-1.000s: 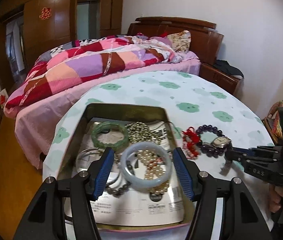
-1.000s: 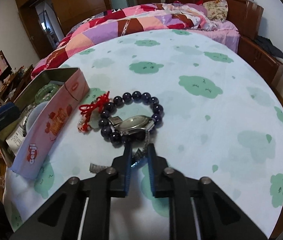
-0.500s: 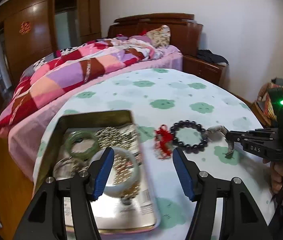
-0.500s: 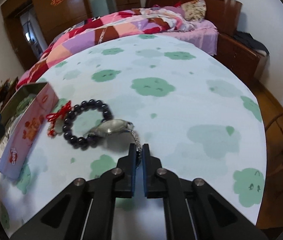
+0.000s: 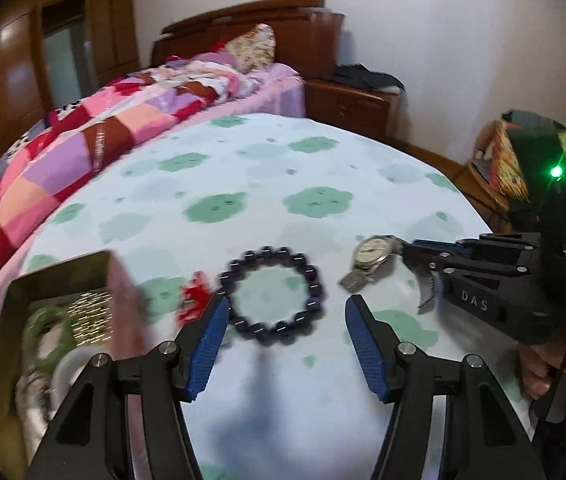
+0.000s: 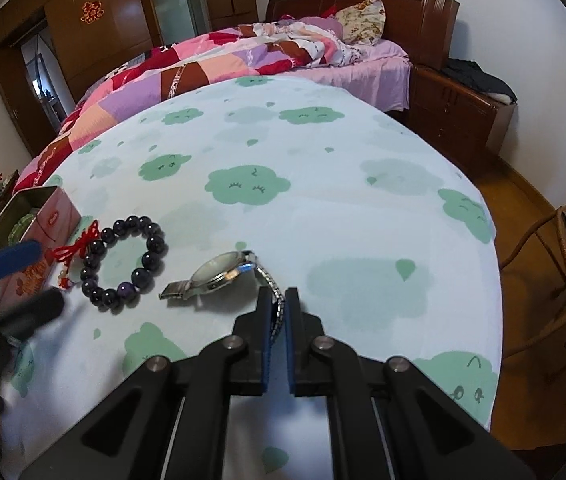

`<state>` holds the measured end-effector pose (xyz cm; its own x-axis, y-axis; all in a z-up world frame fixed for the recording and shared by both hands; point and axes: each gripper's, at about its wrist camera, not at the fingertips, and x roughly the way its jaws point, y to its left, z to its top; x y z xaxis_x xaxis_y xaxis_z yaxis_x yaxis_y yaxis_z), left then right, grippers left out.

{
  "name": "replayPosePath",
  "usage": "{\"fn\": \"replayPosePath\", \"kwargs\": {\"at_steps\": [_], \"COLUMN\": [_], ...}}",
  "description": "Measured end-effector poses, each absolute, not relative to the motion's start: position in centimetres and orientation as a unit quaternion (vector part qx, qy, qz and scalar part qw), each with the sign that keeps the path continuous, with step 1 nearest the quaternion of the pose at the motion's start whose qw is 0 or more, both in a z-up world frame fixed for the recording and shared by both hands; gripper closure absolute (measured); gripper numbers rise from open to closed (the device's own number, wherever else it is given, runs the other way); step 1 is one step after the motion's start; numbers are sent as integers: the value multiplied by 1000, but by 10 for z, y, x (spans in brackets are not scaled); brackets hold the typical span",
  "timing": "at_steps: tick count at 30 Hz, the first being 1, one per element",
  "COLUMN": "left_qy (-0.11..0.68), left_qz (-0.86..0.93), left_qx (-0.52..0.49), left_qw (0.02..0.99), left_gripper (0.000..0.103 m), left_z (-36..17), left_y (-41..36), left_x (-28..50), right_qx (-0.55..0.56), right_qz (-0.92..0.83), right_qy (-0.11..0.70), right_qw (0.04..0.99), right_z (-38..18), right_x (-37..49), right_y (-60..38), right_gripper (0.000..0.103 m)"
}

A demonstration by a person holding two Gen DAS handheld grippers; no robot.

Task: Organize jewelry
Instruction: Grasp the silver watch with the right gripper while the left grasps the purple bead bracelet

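Silver watch [image 6: 219,274] lies beside dark bead bracelet [image 6: 125,258] (red tassel) — tin [image 6: 23,208] alongside.

Both wrist views look low and close across the table [image 5: 243,160] toward the bed [image 6: 243,56], sharing the bead bracelet [image 5: 273,294] and watch [image 6: 223,272]

Right gripper [image 6: 278,312] over the near edge of the table [image 6: 323,184], jaws pinched on the band of the watch [image 6: 223,272]; watch case just ahead-left of the tips, partly on the table. Bead bracelet [image 6: 123,260] farther left, apart from the watch. Tin [image 6: 23,208] left again, at the table's edge (rings and beads inside). Left gripper [image 5: 286,320], jaws wide, sits just short of the bracelet. Bed [image 6: 243,52] beyond the table.
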<state>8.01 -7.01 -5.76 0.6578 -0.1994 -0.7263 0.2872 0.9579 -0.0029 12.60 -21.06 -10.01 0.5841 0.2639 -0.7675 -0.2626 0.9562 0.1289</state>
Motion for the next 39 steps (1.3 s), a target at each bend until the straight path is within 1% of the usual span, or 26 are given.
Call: {"fn": "replayPosePath", "kwargs": {"at_steps": [2,4,8,9,10,11,13,16,22,27,39], "left_qy": [401,412,436,438,438,437,434,422,377,343,311], "left_qz": [-142,-144,-154,-152,-153,-156,-160,-160,-152,-153,-138], "left_qx": [55,61,62,61,59,56,56,62,37,35,25], "left_qw": [903,898,884,884,884,884,885,890,913,926,940], "left_gripper": [44,60,74,75,79,84,89,90,90,90,90], "left_z": [-64,-72,-86,-88,-89,-88,-87,-85,-72,-64,-56], "left_y": [-78,-83,-90,-90,-89,-89,-89,-91,-79,-77,-69], "left_x": [88,96,108,109,110,110,107,102,94,86,80], "right_qx": [1,4,0,-3,-5,-8,-10,-9,-1,-1,4], "right_qz": [149,152,153,153,154,154,155,159,160,160,166], "right_qy": [432,434,434,433,433,433,432,429,411,394,353], "right_qw": [889,888,888,888,888,888,888,889,898,905,921], "right_z": [-101,-101,-101,-101,-101,-101,-101,-100,-96,-92,-84], "right_x": [126,127,126,126,126,126,125,124,120,116,109], "right_y": [-211,-212,-212,-212,-211,-211,-210,-209,-211,-211,-210], "right_gripper": [95,95,95,95,95,95,95,96,96,96,96]}}
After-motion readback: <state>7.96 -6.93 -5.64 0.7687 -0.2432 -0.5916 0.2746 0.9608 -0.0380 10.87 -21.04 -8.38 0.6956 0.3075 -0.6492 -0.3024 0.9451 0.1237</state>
